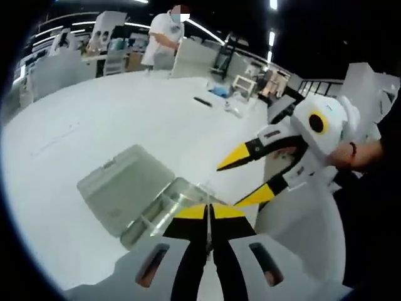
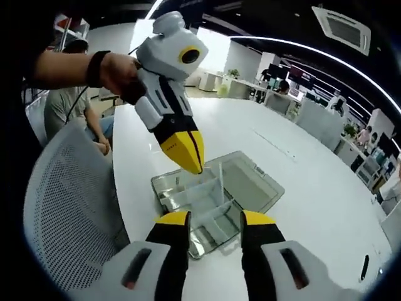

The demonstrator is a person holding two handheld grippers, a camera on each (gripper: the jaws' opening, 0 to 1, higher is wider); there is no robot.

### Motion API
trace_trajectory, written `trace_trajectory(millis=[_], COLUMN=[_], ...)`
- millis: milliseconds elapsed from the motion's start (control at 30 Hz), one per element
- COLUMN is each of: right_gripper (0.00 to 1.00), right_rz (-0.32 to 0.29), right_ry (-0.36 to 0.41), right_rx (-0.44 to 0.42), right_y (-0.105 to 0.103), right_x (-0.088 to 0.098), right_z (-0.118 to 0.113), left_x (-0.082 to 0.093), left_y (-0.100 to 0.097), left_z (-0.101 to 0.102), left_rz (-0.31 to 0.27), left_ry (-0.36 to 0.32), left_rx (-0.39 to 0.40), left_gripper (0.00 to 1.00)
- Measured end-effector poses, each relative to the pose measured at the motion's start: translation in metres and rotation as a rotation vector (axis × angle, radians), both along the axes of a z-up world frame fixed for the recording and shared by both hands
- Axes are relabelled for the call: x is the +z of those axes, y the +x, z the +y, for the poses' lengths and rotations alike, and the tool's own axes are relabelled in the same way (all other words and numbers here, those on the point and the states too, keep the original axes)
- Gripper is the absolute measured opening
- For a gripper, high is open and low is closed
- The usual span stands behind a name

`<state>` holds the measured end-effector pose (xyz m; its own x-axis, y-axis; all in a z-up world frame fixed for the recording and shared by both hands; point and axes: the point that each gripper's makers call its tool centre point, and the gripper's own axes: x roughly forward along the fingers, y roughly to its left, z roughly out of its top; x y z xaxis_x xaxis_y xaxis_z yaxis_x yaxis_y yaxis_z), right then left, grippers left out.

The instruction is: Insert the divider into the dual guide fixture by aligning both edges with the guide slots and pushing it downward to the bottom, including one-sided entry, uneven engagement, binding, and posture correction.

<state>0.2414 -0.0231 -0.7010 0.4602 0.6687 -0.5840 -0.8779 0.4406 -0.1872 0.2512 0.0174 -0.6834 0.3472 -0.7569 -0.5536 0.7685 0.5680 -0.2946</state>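
Your left gripper [image 2: 188,164], jaws together, holds the clear divider [image 2: 210,185] upright in the fixture [image 2: 250,182] mid-table [image 2: 313,188]. Your right gripper [image 1: 244,182] hangs parted, holding nothing; its view alone shows the slots.

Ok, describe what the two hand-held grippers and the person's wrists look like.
Both the left hand-held gripper and the right hand-held gripper have white bodies, black jaws and yellow tips. A dark band circles one wrist, a thin dark bracelet the other.
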Motion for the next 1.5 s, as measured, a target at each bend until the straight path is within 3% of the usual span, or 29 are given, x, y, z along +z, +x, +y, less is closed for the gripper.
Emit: trace_trajectory(millis=[67, 467, 867, 1033, 1100, 1500], right_gripper=[0.33, 0.37, 0.38, 0.48, 0.47, 0.47], right_rz=[0.033, 0.052, 0.069, 0.104, 0.117, 0.128], right_ry=[0.025, 0.049, 0.069, 0.103, 0.120, 0.130], right_rx=[-0.029, -0.088, -0.129, -0.164, -0.164, -0.185], right_y=[-0.001, -0.001, -0.002, -0.003, -0.005, -0.007], right_x=[-0.002, -0.007, -0.011, -0.014, -0.014, -0.016], right_z=[-0.002, -0.013, -0.023, -0.026, -0.025, -0.028], left_x=[-0.001, -0.004, -0.006, -0.010, -0.009, -0.015], left_y=[0.001, 0.007, 0.013, 0.014, 0.016, 0.012], left_z=[0.001, 0.006, 0.009, 0.007, 0.007, 0.006], left_rz=[-0.016, -0.037, -0.051, -0.064, -0.094, -0.092], left_ry=[0.041, 0.174, 0.251, 0.286, 0.291, 0.371], left_rx=[-0.035, -0.144, -0.228, -0.267, -0.290, -0.402], left_gripper=[0.00, 0.00, 0.00, 0.00, 0.00, 0.00])
